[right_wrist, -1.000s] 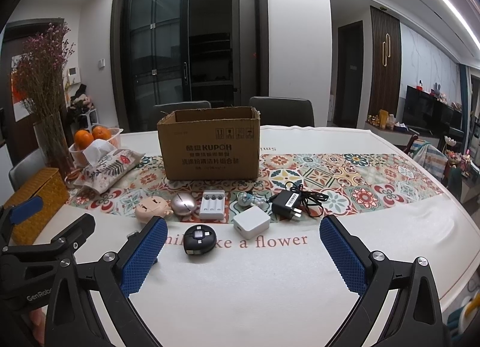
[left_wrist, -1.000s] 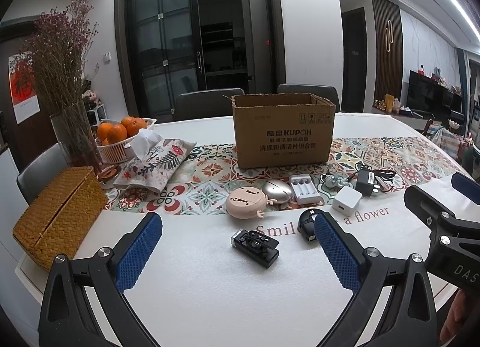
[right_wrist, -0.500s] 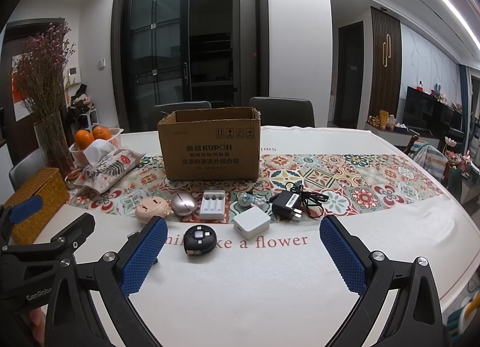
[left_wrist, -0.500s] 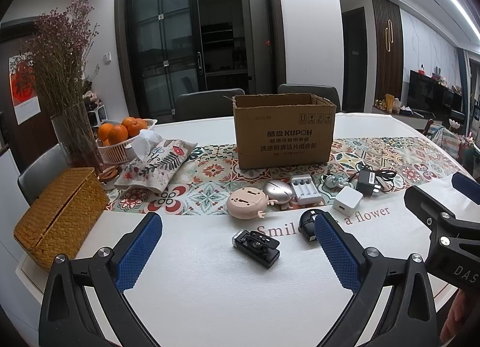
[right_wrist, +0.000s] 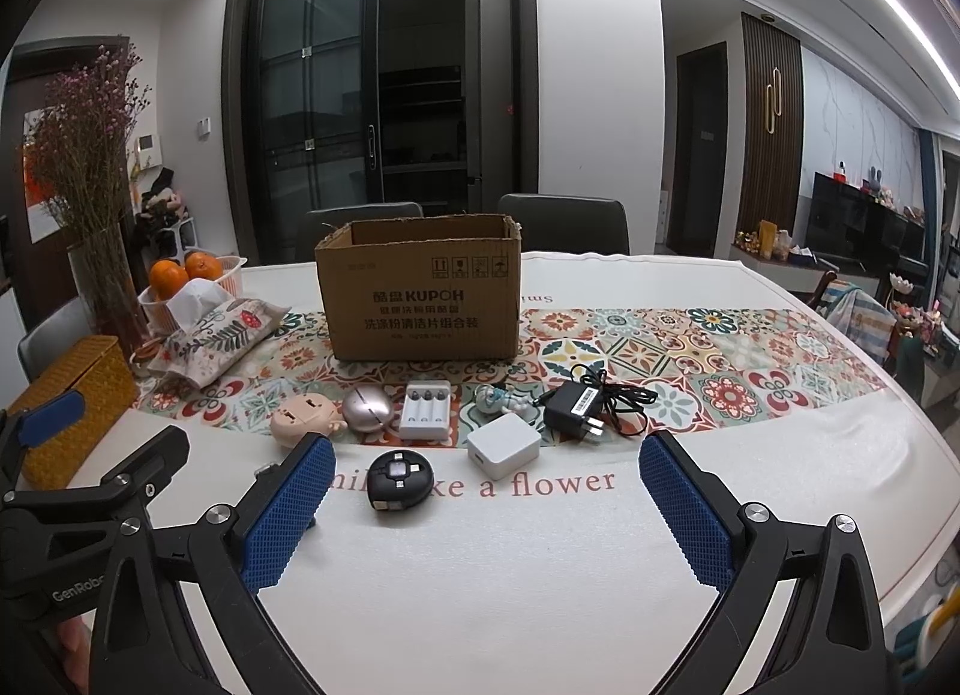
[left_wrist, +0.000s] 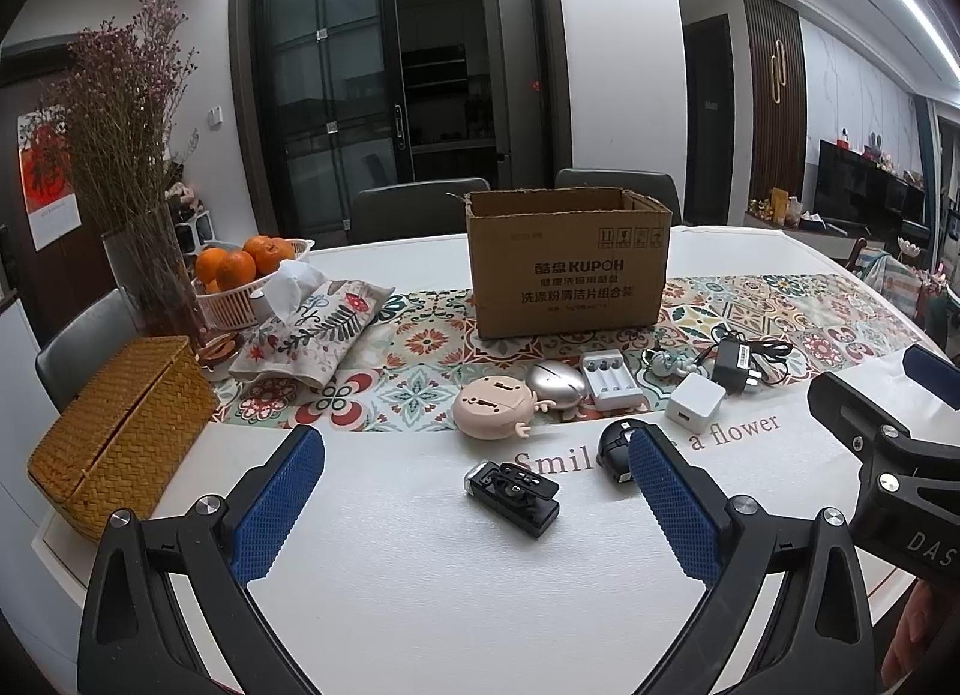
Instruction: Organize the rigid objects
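Hovering: my left gripper [left_wrist: 474, 506], lower centre, fingers wide, level over the desk [left_wrist: 420, 605]
Right gripper [right_wrist: 486, 506]: lower centre, fingers wide, empty
Cardboard box [right_wrist: 420, 293]: centre

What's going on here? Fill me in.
A person holds a two-finger gripper in each hand over a white table. The left gripper and right gripper are both open and hold nothing. Small gadgets lie in front of an open cardboard box: a black clip device, a round black gadget, a white charger cube, a battery charger and a black adapter. None of them is in a gripper yet.
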A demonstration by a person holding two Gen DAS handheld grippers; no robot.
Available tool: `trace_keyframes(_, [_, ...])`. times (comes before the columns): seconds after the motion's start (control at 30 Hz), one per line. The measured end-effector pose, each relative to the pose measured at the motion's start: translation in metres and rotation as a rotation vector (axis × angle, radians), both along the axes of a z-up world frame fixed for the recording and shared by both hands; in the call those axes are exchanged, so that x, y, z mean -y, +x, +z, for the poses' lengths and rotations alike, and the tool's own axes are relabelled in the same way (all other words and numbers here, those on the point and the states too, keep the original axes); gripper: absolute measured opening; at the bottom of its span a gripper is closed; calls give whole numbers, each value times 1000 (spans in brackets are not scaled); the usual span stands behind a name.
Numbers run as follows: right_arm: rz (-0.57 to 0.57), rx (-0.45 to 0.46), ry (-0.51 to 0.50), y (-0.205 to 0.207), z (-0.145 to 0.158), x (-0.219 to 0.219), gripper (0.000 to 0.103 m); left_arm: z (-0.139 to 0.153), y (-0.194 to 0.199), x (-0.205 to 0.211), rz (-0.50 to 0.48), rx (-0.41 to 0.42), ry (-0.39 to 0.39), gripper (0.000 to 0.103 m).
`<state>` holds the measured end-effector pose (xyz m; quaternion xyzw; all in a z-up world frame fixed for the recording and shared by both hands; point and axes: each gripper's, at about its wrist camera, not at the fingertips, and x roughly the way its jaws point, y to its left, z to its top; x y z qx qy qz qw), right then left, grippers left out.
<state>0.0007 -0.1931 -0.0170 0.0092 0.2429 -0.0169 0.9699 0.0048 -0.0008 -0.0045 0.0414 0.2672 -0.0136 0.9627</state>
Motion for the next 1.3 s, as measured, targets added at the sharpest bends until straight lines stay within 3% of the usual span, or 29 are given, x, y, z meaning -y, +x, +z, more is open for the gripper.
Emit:
trace_keyframes(0.47, [4, -10, 11, 2, -3, -1, 103, -6, 5, -1, -12, -23, -15, 103])
trace_keyframes(0.9, [40, -80, 20, 29, -24, -9, 103, -42, 29, -9, -91, -111, 1, 103])
trace_keyframes(1.03, [65, -102, 11, 41, -32, -17, 103, -55, 39, -12, -146, -149, 9, 103])
trace_keyframes(1.3, [118, -156, -11, 65, -53, -32, 103, -79, 58, -11, -303, -176, 102, 103])
